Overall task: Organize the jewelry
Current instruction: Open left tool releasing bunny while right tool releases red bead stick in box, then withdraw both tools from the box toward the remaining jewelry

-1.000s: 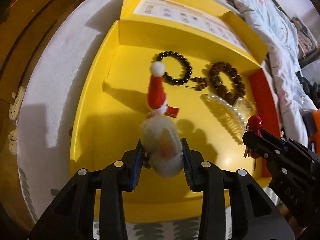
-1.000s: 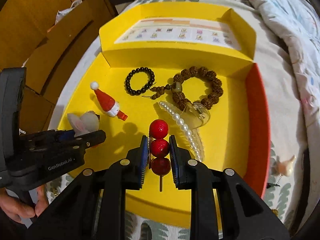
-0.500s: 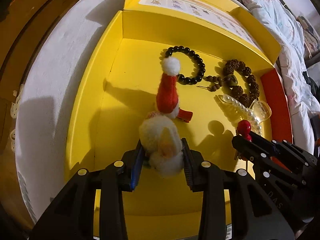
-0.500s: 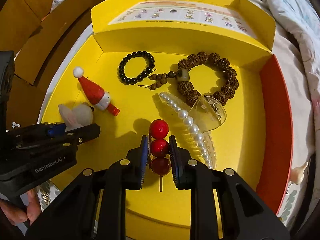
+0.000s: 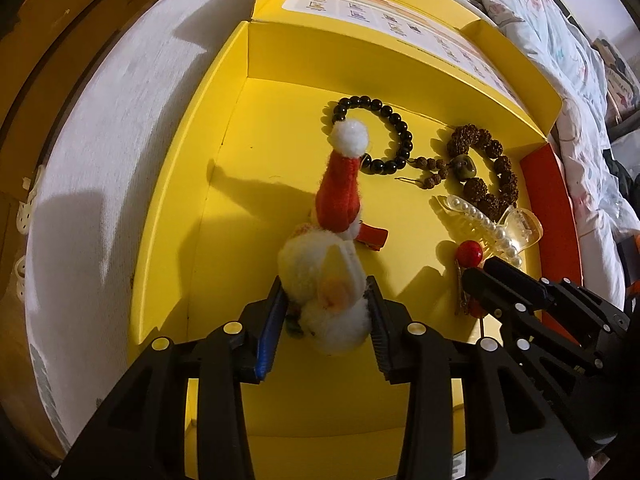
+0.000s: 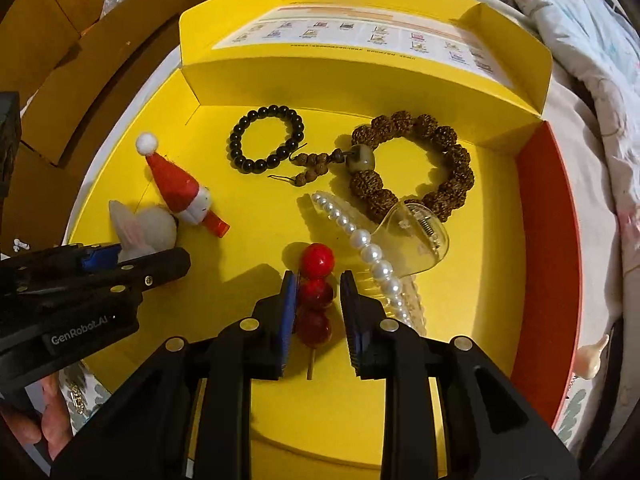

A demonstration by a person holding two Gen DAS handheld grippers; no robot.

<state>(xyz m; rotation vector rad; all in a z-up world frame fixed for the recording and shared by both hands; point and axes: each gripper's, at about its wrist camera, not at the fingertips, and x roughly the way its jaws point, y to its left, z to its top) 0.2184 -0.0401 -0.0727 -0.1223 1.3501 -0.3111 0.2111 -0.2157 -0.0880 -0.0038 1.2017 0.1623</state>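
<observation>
Yellow cardboard box [image 6: 256, 432] lies open on a bed, its lid flap standing at the far side and one side wall [image 6: 548, 240] showing red-orange. On its floor, toward the back, a black bead bracelet [image 6: 267, 139] sits just beside a brown rough-bead bracelet [image 6: 416, 168], whose small tassel strands reach toward the black one. A pearl-trimmed clear hair claw [image 6: 384, 248] lies in front of the brown bracelet, its clear handle end overlapping the beads.

The left gripper [image 5: 326, 314] hangs over the near left part of the box with a fluffy white bunny hair clip [image 5: 326, 300] between its fingers; its jaws are opening, and the fluff still seems to touch both pads, though the pile makes that hard to judge. Just beyond the bunny lies a red Santa-hat hair clip [image 6: 178, 188], its white pompom pointing away.

The right gripper [image 6: 318, 308] is over the middle of the box, jaws opening. A hairpin with three red balls [image 6: 316, 292] sits between its fingers, resting close to the left pad, with a clear gap to the right one; its thin stick points back toward the camera. The pearl claw lies just to its right. A person's fingers [image 6: 48, 428] show beneath the left gripper's body.
</observation>
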